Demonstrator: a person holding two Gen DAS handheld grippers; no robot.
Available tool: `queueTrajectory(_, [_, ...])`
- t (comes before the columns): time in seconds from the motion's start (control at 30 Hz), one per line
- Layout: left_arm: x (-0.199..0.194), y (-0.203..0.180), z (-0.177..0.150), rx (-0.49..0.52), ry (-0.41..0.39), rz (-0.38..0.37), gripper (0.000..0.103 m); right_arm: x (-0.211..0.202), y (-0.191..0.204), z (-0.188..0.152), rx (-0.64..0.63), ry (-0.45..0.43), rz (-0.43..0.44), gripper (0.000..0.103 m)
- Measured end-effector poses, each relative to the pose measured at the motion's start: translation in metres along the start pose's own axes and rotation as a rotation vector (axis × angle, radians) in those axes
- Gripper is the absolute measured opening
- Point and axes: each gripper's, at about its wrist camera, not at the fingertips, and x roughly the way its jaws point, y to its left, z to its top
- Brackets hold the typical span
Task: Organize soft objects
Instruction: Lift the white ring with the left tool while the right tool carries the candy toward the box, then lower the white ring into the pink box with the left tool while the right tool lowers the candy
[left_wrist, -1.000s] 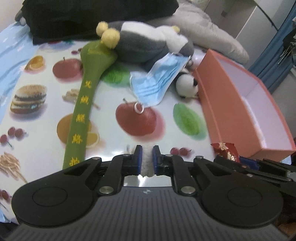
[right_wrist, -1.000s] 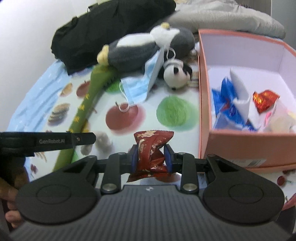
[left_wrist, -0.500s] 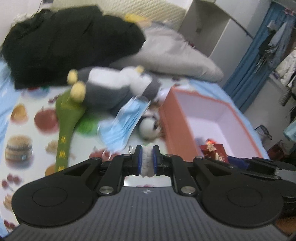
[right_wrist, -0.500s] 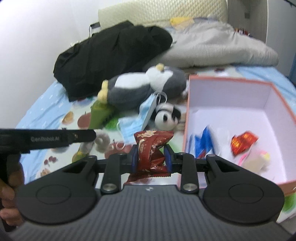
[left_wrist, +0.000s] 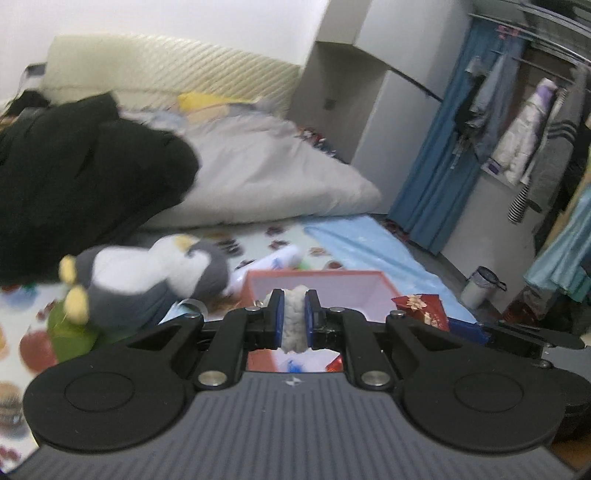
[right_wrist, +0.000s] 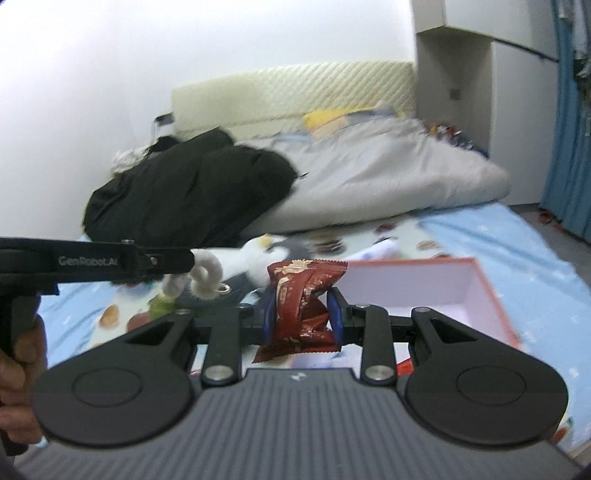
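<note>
A grey duvet (left_wrist: 266, 173) and a black coat (left_wrist: 74, 192) are seen across the upper half of both views, on a fruit-printed sheet (left_wrist: 22, 332). A salmon box (right_wrist: 491, 295) with a pale lining is seen right of centre in the right wrist view. A grey-and-white penguin plush (left_wrist: 147, 280) is seen at the middle left of the left wrist view. A crinkled dark-red snack packet (right_wrist: 301, 306) is clamped by the right gripper (right_wrist: 301, 314) at frame centre. A small fluffy white ring (left_wrist: 294, 317) is pinched by the left gripper (left_wrist: 294, 319), at the lower centre. Compared with a second ago, the bed surface is shown lower in both frames and more wall and wardrobe is revealed; both grips are unchanged.
</note>
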Motion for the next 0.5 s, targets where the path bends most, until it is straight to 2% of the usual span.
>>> queueTrajectory(0.13, [0.026,-0.028,0.008,0.052,0.022,-0.03,0.014,-0.003,-0.031,0.004,0.038,0.006,-0.062,0.033])
queueTrajectory(0.33, [0.08,-0.053,0.004,0.092,0.125,-0.069,0.014,0.006,-0.073,0.002,0.093,0.077,-0.114,0.033])
queueTrajectory(0.5, [0.125,-0.067,-0.011,0.166,0.189,-0.041,0.014,0.029,-0.094,-0.01,0.113,0.157,-0.14,0.033])
